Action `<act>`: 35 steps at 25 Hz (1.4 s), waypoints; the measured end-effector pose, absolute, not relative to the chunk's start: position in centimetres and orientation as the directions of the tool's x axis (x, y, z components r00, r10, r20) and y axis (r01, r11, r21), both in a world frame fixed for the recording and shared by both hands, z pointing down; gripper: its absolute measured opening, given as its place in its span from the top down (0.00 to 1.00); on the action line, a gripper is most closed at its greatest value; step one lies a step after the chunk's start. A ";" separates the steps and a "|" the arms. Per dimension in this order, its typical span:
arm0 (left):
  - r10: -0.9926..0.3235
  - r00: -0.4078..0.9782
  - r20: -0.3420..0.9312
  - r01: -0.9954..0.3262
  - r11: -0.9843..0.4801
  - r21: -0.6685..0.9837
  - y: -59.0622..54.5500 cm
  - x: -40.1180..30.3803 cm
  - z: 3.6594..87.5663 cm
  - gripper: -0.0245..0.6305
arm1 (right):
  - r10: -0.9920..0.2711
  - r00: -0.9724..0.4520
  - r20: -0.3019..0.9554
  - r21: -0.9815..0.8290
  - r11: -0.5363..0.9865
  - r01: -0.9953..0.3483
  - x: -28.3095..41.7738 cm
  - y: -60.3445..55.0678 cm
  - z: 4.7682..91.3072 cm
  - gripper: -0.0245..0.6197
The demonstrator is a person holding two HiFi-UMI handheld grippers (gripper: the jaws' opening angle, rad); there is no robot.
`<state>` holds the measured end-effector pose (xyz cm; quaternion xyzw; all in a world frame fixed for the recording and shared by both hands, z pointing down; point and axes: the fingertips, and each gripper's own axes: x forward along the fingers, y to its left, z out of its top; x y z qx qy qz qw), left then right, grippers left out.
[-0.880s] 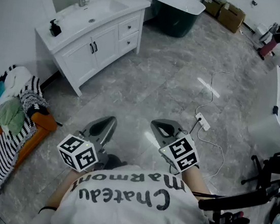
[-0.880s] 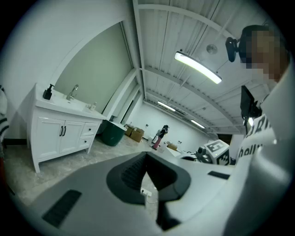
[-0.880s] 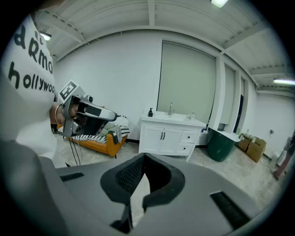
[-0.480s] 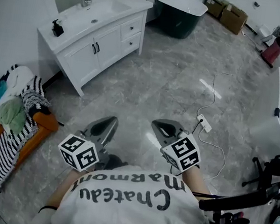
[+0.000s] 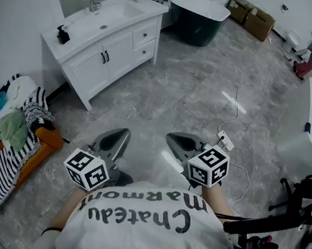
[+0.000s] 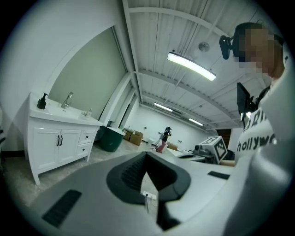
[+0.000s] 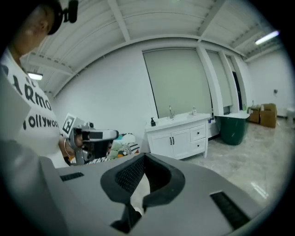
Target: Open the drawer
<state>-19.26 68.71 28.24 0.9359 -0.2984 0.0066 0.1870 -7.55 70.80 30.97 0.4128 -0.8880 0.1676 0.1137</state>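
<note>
**A:** White vanity cabinet point(image 5: 90, 64) with a basin top, set against the far wall. Its two small white drawers point(image 5: 145, 35), at the end nearest the dark green tub point(image 5: 198, 13), both sit flush and closed. What has changed in the last second?

**B:** Very little. The right gripper point(image 5: 172, 137) has edged outward, and its black-and-white marker cube point(image 5: 208, 165) has turned to show a squarer face. The head view has crept a touch. The left gripper point(image 5: 121, 135) looks unmoved.

**A:** And the fingers?

**B:** Pressed together on both, with nothing between them in either gripper view.

**A:** So what does that mean for the task?

**B:** It reads as an approach barely begun. The cabinet stands well apart from the person, across the grey marble floor point(image 5: 193, 97), and neither drawer handle is within reach. The fingers would also have to part before they could take a drawer pull.
</note>
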 end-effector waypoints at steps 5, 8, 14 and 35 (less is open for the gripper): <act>-0.496 0.866 0.061 -0.481 -0.795 0.370 69.0 -17.5 27.2 0.95 | -0.713 -0.631 0.306 -0.238 0.585 -0.775 -5.8 70.2 30.2 0.95; -0.492 0.865 0.098 -0.493 -0.798 0.346 68.5 -16.8 27.7 0.95 | -0.749 -0.582 0.315 -0.173 0.558 -0.812 -4.5 69.3 30.5 0.95; -0.506 0.855 0.111 -0.512 -0.793 0.329 64.5 -17.0 28.4 0.95 | -0.780 -0.544 0.310 -0.170 0.517 -0.839 -3.5 65.6 31.4 0.95; -0.323 0.933 0.161 -0.360 -0.847 0.392 35.9 -14.3 27.7 0.95 | -0.839 -0.401 0.367 -0.198 0.350 -0.915 -1.7 41.8 30.2 0.95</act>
